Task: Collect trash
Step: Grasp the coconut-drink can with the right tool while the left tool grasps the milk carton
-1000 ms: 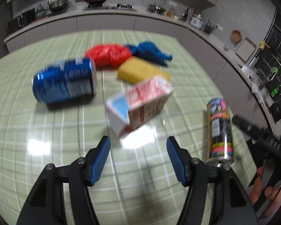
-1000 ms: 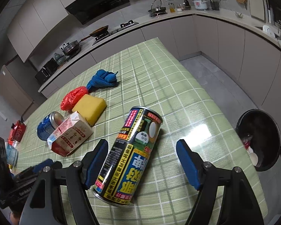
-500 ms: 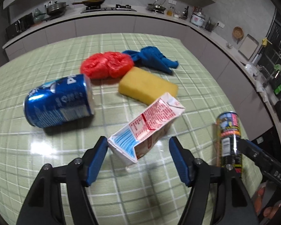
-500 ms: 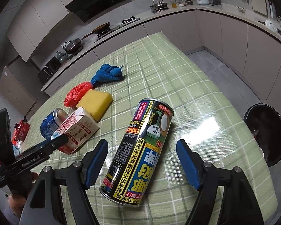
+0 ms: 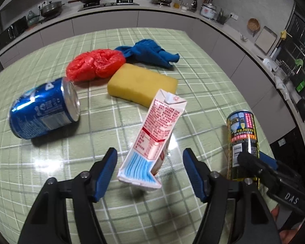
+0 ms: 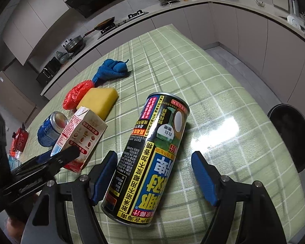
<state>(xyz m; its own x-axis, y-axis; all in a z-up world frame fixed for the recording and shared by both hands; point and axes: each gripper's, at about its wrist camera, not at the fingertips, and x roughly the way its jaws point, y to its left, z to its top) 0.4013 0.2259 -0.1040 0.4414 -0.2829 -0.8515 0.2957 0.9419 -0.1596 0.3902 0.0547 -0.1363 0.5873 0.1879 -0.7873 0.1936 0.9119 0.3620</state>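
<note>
A red-and-white drink carton [image 5: 155, 136] lies on the green checked table [image 5: 50, 183]; its near end sits between the open fingers of my left gripper [image 5: 150, 172]. It also shows in the right wrist view [image 6: 81, 136]. A tall black-and-yellow can [image 6: 148, 174] lies on its side between the open fingers of my right gripper [image 6: 154, 179], seen also in the left wrist view [image 5: 243, 144]. A blue soda can [image 5: 44, 109] lies left. A black trash bin [image 6: 290, 138] stands on the floor to the right.
A yellow sponge [image 5: 142, 85], a crumpled red bag [image 5: 95, 64] and a blue cloth [image 5: 150, 52] lie further back on the table. The table's right edge drops toward the bin. Kitchen counters [image 6: 233, 4] line the far walls.
My left gripper has moved forward, so the carton's near end is now between its fingers. My right gripper has closed in around the tall can. Both stay open.
</note>
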